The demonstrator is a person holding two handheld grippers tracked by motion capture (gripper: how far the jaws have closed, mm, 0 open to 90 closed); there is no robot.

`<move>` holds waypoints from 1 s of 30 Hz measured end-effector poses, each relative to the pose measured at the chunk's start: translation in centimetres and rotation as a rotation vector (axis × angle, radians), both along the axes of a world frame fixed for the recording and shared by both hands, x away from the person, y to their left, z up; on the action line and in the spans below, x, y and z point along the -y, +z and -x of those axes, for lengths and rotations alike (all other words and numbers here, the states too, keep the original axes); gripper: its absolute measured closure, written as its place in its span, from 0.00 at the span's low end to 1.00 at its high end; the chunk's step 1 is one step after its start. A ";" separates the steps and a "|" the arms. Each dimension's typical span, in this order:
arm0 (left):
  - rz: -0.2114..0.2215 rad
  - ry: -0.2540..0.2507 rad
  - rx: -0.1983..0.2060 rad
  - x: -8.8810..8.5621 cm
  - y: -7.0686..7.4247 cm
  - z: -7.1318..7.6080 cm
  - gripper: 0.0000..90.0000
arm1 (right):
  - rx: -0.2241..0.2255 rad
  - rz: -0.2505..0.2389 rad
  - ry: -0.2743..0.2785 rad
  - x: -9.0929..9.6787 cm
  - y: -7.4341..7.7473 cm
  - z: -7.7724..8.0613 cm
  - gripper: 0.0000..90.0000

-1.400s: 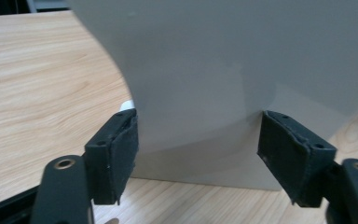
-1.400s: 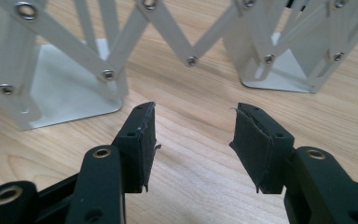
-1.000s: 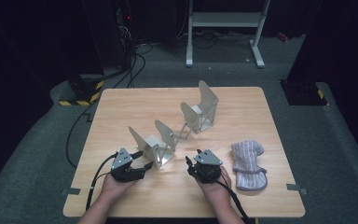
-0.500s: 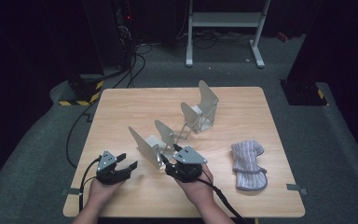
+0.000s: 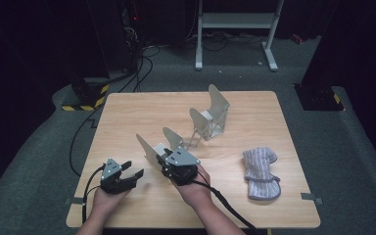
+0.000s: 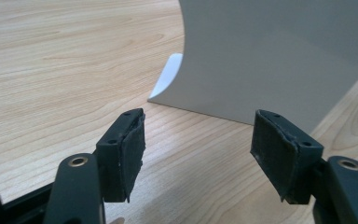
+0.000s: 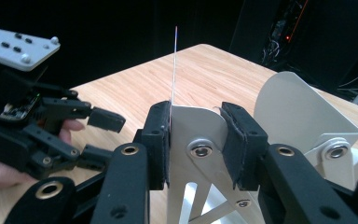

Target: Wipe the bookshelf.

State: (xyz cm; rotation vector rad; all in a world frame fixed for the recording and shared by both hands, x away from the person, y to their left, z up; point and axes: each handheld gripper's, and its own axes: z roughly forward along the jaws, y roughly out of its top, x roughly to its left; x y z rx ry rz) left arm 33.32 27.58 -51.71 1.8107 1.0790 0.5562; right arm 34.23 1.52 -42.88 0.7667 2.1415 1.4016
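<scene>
Grey knitted cloth [image 5: 261,172] lies beside the metal rack [image 5: 186,132].

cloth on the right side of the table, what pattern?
Grey-lilac with thin pale stripes; the cloth shows best in the high view.

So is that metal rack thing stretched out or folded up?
Stretched out. The metal rack runs diagonally across the table, its upright plates standing apart in two pairs with crossed struts showing between them.

Metal rack [image 5: 186,134] blocks table [image 5: 127,117] middle; bare wood left (far corner too); sock [image 5: 261,172] right.
</scene>
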 end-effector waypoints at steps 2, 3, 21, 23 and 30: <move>0.021 -0.031 0.005 0.3 0.1 0.1 0.37 | 0.001 -0.002 0.003 0.7 0.0 0.5 0.71; 0.029 -0.044 0.009 0.4 0.2 0.2 0.36 | 0.002 -0.006 0.005 1.1 -0.1 0.8 0.71; 0.059 -0.197 0.036 6.2 0.3 -1.0 0.35 | 0.034 0.030 -0.155 7.5 -1.7 3.4 0.59; 0.055 -0.197 0.039 6.4 0.3 -1.2 0.35 | 0.027 0.029 -0.174 7.7 -1.8 3.4 0.60; 0.071 -0.219 0.059 7.0 0.3 -1.8 0.38 | -0.003 0.038 -0.235 8.1 -2.6 3.3 0.58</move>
